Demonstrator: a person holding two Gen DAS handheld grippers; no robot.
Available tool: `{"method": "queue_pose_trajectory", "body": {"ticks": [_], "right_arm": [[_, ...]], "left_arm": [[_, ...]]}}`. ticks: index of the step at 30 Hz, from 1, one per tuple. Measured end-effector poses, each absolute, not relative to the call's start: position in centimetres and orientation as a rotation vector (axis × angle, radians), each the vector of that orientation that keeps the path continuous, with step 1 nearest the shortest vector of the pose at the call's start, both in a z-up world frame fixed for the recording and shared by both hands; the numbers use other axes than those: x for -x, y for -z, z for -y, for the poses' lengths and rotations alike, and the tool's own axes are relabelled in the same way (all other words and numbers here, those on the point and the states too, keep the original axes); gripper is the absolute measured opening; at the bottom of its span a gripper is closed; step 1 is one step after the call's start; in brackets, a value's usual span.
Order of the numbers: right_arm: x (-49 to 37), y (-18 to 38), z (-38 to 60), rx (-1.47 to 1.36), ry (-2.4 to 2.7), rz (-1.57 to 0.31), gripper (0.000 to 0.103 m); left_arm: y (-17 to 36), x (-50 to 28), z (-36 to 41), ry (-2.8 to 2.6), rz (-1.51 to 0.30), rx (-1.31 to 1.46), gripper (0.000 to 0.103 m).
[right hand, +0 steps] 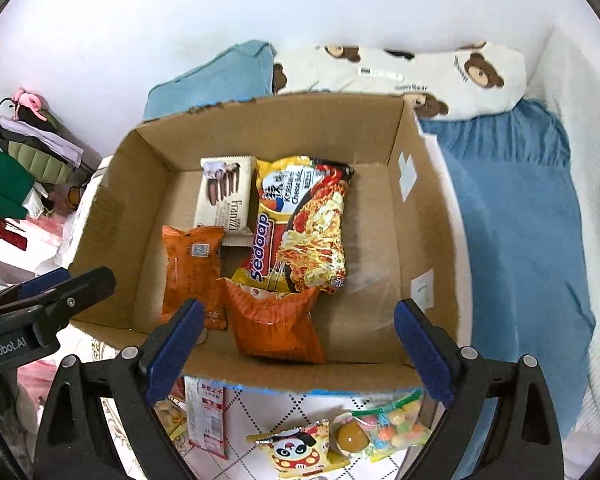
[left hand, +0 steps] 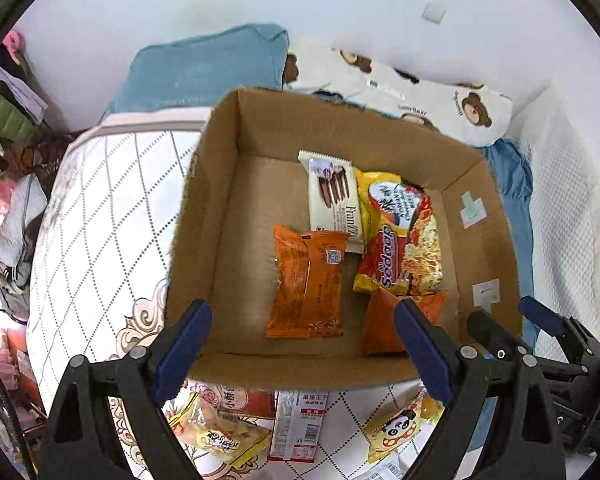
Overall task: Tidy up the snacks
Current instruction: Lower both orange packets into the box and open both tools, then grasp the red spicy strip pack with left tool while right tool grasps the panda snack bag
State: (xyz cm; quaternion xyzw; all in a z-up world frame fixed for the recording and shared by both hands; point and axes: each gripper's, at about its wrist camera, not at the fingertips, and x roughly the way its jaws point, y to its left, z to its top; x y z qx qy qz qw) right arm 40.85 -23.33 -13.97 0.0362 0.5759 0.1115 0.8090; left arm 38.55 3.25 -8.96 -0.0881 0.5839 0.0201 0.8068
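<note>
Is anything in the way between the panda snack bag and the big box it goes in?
Only the box's own near wall. The panda snack bag lies on the mattress just outside the cardboard box, so it must be lifted over that wall. The bare floor on the box's right side is free, and the open right gripper holds nothing.

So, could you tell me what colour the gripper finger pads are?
Dark blue pads, clearest in the right wrist view.

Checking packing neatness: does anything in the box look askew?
Yes. The orange chip bag is puffed up and overlaps the lower edge of the Sedaap noodle pack in the cardboard box, rather than lying flat beside it.
</note>
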Motion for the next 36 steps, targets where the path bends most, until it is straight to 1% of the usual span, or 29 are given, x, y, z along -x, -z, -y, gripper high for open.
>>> {"method": "queue_pose_trajectory", "body": {"ticks": [10,13,16,19,24,25,26,27,28,30,31,32,33,36], "right_arm": [[-36.5,8.4,23.6,-0.077,-0.234,-1.105,0.098],[-35.1,7.1,24.0,-0.102,-0.242,-1.083,0.098],[-33.1,7.1,24.3,-0.118,-0.259,-1.089,0.098],[-31.1,9.3,24.7,-0.12,-0.281,-1.143,0.098],[-28.7,16.3,26.2,-0.176,-0.3,-1.284,0.097],[-28.4,17.3,26.3,-0.18,-0.307,-1.298,0.088],[-28.1,18.4,26.4,-0.174,-0.308,-1.311,0.076],[-27.9,19.4,26.4,-0.158,-0.307,-1.328,0.074],[-27.7,20.4,26.4,-0.151,-0.311,-1.344,0.074],[-27.4,21.6,26.5,-0.14,-0.321,-1.36,0.075],[-27.4,22.2,26.4,-0.129,-0.324,-1.367,0.075],[-27.4,22.8,26.3,-0.116,-0.34,-1.382,0.075],[-27.6,23.2,26.0,-0.096,-0.341,-1.379,0.075],[-27.7,24.9,24.9,-0.04,-0.386,-1.418,0.075]], "left_arm": [[4.2,-33.7,-2.5,-0.035,-1.109,0.154,0.093],[3.3,-32.5,-2.6,-0.028,-1.087,0.168,0.093],[3.4,-30.9,-2.6,-0.031,-1.078,0.16,0.093],[5.8,-29.1,-2.1,-0.052,-1.115,0.119,0.093],[13.9,-27.8,-0.9,-0.045,-1.313,0.096,0.093],[15.9,-27.7,-0.4,-0.038,-1.363,0.086,0.093],[18.1,-27.8,0.1,-0.024,-1.414,0.079,0.093],[19.3,-27.8,0.3,-0.017,-1.438,0.074,0.09],[21.0,-27.9,0.7,-0.016,-1.474,0.061,0.083],[23.3,-28.1,1.2,-0.009,-1.526,0.054,0.08],[24.4,-28.2,1.3,-0.015,-1.545,0.055,0.075],[25.4,-28.4,1.4,-0.019,-1.56,0.057,0.073],[25.9,-28.4,1.5,-0.018,-1.566,0.058,0.069],[26.7,-28.5,1.8,-0.021,-1.553,0.051,0.068]]}}
